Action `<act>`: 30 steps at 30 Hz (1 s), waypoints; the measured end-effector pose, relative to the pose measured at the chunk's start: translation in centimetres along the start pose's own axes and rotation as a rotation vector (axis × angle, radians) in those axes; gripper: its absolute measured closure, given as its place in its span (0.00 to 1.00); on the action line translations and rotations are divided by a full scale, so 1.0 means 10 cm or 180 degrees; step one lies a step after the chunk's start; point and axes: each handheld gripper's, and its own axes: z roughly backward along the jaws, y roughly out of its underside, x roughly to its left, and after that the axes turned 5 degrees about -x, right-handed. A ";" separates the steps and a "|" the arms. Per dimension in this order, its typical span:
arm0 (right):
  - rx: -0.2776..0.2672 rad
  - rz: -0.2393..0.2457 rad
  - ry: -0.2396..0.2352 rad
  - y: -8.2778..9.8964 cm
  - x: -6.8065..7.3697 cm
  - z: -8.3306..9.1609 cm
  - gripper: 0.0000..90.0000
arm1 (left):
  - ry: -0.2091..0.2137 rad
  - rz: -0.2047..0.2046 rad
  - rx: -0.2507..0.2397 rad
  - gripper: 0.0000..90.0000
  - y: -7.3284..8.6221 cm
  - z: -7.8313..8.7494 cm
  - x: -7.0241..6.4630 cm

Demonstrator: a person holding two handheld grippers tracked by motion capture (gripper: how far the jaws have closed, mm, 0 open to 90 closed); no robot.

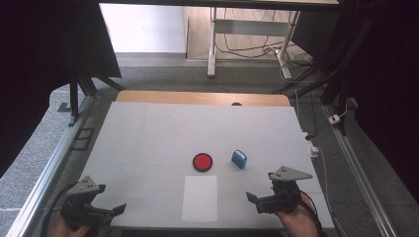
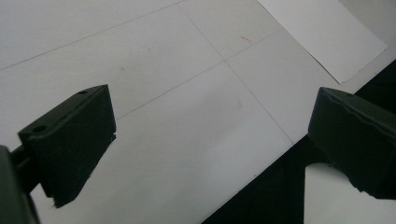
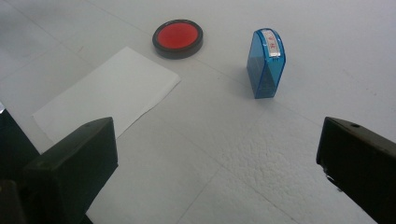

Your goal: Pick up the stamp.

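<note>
A: What do the two grippers look like?
B: The left gripper [image 1: 112, 211] and the right gripper [image 1: 253, 200] are both black, each with a grey three-cornered plate on top.
A: And the jaws?
B: Two blocky matte black jaws each, with small round holes. A black cable trails from each gripper.

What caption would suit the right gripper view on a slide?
Open right gripper facing an upright blue stamp, a red ink pad and a white paper sheet.
</note>
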 end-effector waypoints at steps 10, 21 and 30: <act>0.0106 0.0001 0.0006 -0.10 -0.03 -0.17 0.00 | 0.0018 0.0008 0.0002 0.01 0.00 0.00 0.00; 0.0206 0.0031 0.0040 -0.23 -0.09 -0.37 0.00 | 0.0017 0.0008 -0.0008 0.01 0.00 0.00 0.01; 0.0269 0.0061 0.0058 -0.32 -0.15 -0.55 0.00 | 0.0019 0.0008 -0.0008 0.01 0.00 0.00 0.01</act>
